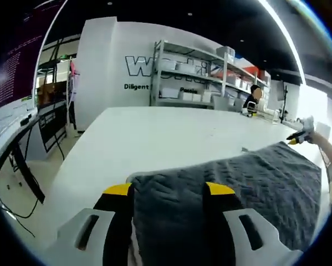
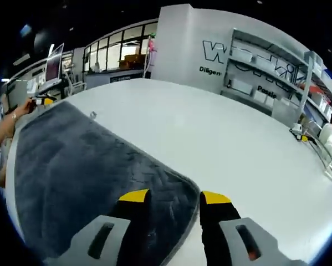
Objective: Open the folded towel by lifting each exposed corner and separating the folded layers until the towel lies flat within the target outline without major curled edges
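A dark grey quilted towel [image 1: 238, 183] lies spread on the white table [image 1: 154, 133]. My left gripper [image 1: 168, 189] hovers over its near edge, jaws wide apart, with cloth showing between the yellow tips. In the right gripper view the towel [image 2: 82, 166] stretches away to the left, and my right gripper [image 2: 174, 195] stands open over its rounded near corner. Each gripper also appears in the other's view at the towel's far end: the right gripper [image 1: 301, 133] and the left gripper [image 2: 41, 101], each held by a hand.
The white table [image 2: 221, 138] runs wide beyond the towel. A small pale scrap [image 2: 92, 114] lies just off the towel's far edge. Metal shelving [image 1: 199, 77] with boxes stands behind the table, and desks with monitors [image 1: 10, 116] line the left side.
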{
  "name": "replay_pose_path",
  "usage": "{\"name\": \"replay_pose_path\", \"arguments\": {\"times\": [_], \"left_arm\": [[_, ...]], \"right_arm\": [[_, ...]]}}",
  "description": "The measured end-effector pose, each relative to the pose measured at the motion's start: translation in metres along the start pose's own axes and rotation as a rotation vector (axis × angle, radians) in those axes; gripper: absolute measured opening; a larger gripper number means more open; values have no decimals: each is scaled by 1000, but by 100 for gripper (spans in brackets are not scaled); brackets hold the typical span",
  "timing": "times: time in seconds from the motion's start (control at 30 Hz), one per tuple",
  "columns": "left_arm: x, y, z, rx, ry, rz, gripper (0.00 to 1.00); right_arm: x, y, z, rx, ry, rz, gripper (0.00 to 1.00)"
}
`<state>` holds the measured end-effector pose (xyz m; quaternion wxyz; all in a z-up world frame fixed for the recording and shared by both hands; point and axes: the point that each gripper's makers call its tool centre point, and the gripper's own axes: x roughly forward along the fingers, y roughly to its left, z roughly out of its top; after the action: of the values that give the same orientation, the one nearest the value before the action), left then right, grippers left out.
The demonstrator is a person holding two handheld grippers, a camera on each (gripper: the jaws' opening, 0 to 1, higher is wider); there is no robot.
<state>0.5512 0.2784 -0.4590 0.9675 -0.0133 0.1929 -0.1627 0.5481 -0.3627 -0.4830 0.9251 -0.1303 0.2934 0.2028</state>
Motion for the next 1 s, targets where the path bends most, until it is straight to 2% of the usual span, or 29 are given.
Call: {"name": "replay_pose_path", "arguments": {"times": [0.17, 0.27, 0.4, 0.53, 0.67, 0.73, 0.87, 1.0], "left_arm": [[10, 3, -14, 67, 69, 29, 46], [19, 8, -14, 73, 67, 52, 48], [33, 19, -8, 79, 57, 78, 44], [44, 35, -13, 124, 106, 117, 35], [49, 41, -20, 158, 119, 127, 26], [51, 36, -20, 159, 105, 95, 17], [53, 31, -20, 180, 98, 108, 7], [56, 29, -18, 187, 107, 123, 5]], "right_arm": [[13, -5, 0, -12, 8, -6, 32], [21, -3, -1, -8, 13, 1, 32], [30, -3, -6, -19, 33, 3, 31], [34, -6, -5, -2, 29, 8, 29], [36, -10, -4, -20, 20, 4, 20], [38, -13, -3, -29, 15, 5, 17], [40, -20, -1, -50, 4, 2, 13], [42, -26, 0, -76, -1, 7, 11]]}}
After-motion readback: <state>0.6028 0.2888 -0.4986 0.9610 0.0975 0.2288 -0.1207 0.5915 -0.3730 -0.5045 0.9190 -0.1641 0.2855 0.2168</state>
